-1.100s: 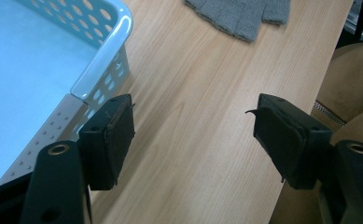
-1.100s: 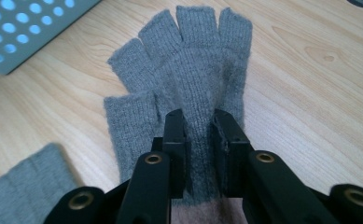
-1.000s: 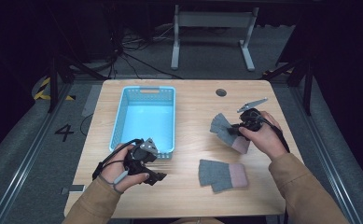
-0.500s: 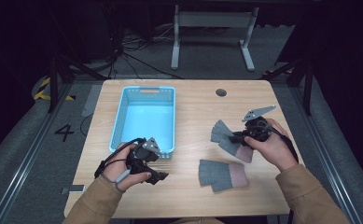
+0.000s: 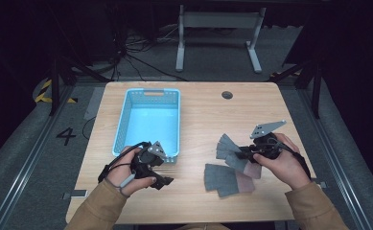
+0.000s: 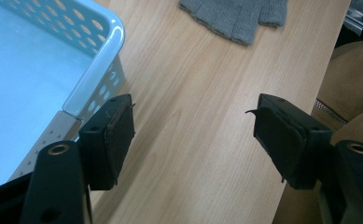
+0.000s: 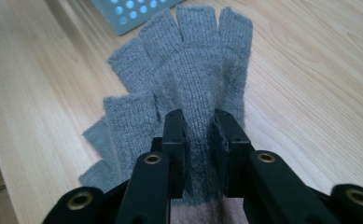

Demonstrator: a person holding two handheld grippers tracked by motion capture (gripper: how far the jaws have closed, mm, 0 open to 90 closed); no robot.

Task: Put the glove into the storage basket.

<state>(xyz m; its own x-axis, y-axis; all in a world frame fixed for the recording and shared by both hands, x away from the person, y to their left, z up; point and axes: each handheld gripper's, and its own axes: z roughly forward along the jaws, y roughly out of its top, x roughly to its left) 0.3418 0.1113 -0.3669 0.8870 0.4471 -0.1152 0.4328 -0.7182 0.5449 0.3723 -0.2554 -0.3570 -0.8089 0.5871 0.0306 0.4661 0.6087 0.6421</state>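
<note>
Your right gripper (image 7: 198, 140) is pinching a grey knitted fingerless glove (image 7: 188, 88) between narrowed jaws, holding its finger stubs towards the light blue perforated plastic basket (image 5: 148, 122). The held glove is hanging to the right of that basket, partly overlapping a second grey fingerless glove (image 5: 225, 179) that is lying flat on the pale wooden table (image 5: 203, 115), nearer your edge. Your left gripper (image 6: 193, 135) is resting at the basket's near right corner, its jaws standing wide apart over bare wood, gripping nothing.

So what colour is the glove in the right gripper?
Grey glove with a pinkish cuff; clearest in the right gripper view.
</note>
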